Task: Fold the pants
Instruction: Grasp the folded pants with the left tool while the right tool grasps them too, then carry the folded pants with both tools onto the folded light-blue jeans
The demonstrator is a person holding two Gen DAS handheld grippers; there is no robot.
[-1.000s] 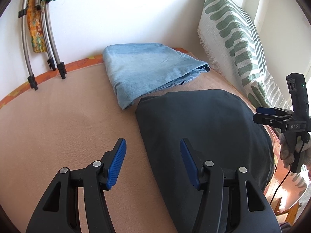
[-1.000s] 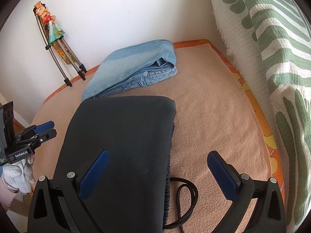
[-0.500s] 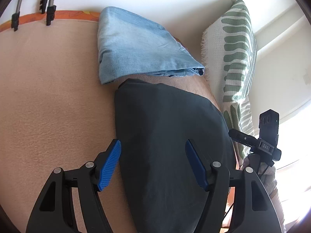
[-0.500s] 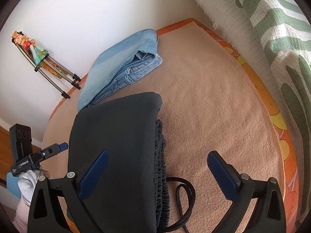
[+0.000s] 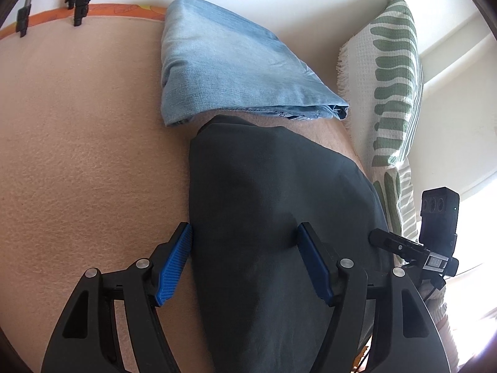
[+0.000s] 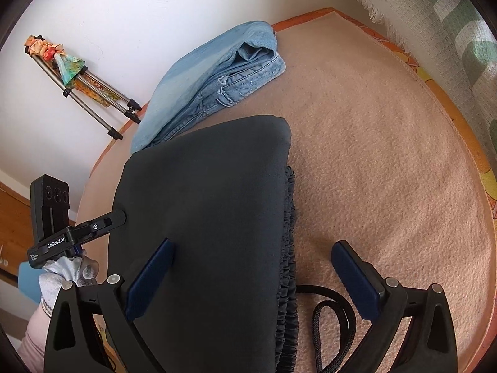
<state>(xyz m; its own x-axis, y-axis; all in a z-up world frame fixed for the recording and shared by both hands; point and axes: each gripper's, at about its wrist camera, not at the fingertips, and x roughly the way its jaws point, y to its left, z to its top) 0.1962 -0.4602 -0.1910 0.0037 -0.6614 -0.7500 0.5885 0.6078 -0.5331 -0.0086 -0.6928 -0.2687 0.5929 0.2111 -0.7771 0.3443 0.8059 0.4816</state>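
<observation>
The left gripper (image 5: 243, 261) is angling downward, jaws having just been widening, straddling the left edge of the dark folded pants (image 5: 273, 217), seemingly without pinching. The right gripper (image 6: 253, 275) is tilting down likewise, jaws gaping over the elastic waistband (image 6: 289, 248).

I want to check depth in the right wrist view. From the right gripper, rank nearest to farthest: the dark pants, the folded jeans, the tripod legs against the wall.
1. dark pants, directly under the right gripper, left of centre.
2. folded jeans, beyond the pants.
3. tripod legs, far left at the wall.
</observation>
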